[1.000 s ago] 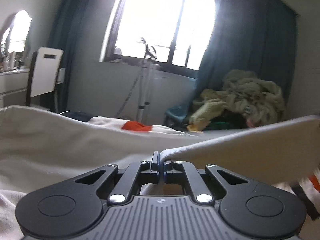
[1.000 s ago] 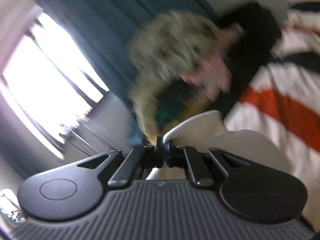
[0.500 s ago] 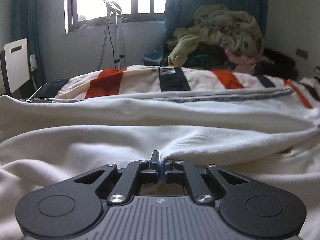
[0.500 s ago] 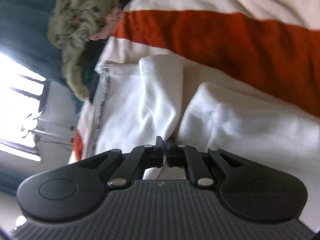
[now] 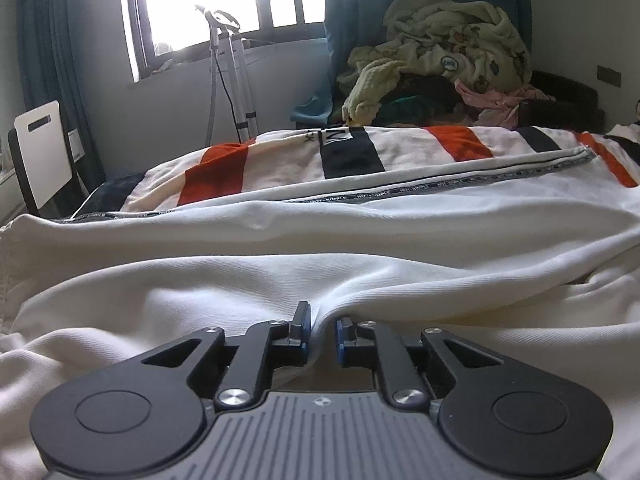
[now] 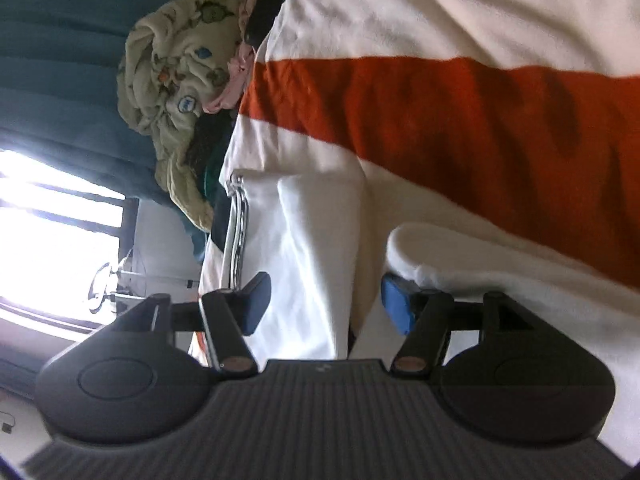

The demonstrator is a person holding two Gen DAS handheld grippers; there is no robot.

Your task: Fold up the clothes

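A white garment [image 5: 280, 276] with a printed grey side tape [image 5: 440, 186] lies spread and folded over across the striped bed cover [image 5: 452, 144]. My left gripper [image 5: 322, 332] rests low on it. Its jaws are opening, with a raised pinch of the white cloth still standing in the narrow gap between them. In the right wrist view, rolled on its side, my right gripper [image 6: 326, 304] is opening wide. A fold of the white garment [image 6: 312, 240] lies loose between its blue pads [image 6: 394, 304], touched by neither, and a rounded folded edge [image 6: 424, 248] sits by the right pad.
The bed cover [image 6: 440, 112] has orange and dark stripes. A heap of pale yellow blankets and clothes [image 5: 440, 40] is piled at the far side by dark curtains. A metal stand [image 5: 236, 80] is under the bright window, and a white-backed chair [image 5: 40, 152] is at the left.
Both grippers came down with the white cloth onto the bed. The right one, shut on the cloth before, now stands wide. The left jaws have parted slightly.
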